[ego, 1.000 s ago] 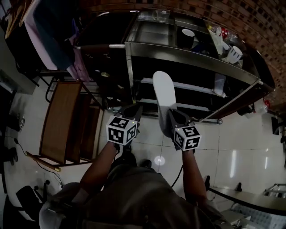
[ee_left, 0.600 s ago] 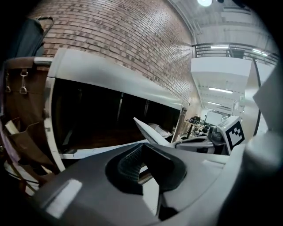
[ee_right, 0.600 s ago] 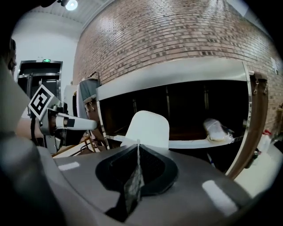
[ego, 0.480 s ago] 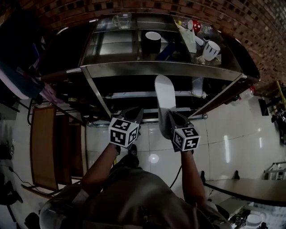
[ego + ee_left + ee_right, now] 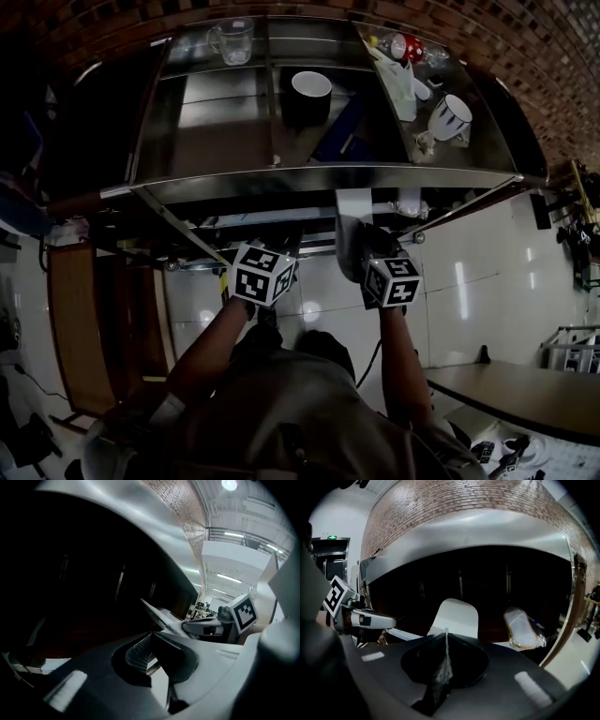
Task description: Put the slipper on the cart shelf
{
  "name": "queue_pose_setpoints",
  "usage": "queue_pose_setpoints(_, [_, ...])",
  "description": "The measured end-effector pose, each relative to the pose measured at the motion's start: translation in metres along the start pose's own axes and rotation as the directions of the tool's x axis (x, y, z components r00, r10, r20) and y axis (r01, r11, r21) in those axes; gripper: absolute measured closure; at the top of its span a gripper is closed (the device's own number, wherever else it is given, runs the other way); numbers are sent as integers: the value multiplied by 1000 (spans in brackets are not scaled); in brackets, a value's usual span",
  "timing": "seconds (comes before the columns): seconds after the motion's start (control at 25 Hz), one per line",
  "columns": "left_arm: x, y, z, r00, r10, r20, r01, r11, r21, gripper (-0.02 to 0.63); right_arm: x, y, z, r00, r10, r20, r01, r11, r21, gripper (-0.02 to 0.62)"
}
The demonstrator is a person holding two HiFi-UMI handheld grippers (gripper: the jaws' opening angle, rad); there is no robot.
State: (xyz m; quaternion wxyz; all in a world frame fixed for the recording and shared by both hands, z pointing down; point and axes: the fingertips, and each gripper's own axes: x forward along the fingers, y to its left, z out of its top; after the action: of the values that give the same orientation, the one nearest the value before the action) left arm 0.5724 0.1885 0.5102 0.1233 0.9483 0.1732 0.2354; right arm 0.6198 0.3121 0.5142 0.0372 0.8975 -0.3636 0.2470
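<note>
Clamping the one white slipper (image 5: 454, 613) between its closed jaws, the right gripper (image 5: 446, 633) holds it under the cart's top tray (image 5: 328, 174), near one plastic-wrapped pack (image 5: 524, 629), while the left gripper (image 5: 151, 634), pinched together, carries nothing; one glass mug (image 5: 231, 39), one white mug (image 5: 452, 114) and one black cup (image 5: 309, 94) stand above.

Top shelf (image 5: 225, 98) of the cart (image 5: 328, 175) has a glass mug (image 5: 230, 39) back left, a bowl (image 5: 311, 86) in the middle and a mug (image 5: 452, 114) off to the right. The slipper (image 5: 353, 217) pokes in under that top from between the right gripper (image 5: 361, 242) jaws, with a wrapped item (image 5: 522, 629) inside the cart just right of it
</note>
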Motion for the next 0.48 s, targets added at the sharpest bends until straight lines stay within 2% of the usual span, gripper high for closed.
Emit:
queue_pose_setpoints(0.2, [22,5,-3,999,33,-19,-33,999,-29,598,27,-28,5,1000,5,-3,-5,1000,3,584])
queue_pose_setpoints(0.48, [43,2,-1,988,157,-11,-157,985,-71,598,63,-73,16,998,64,24,-64,998,3,584])
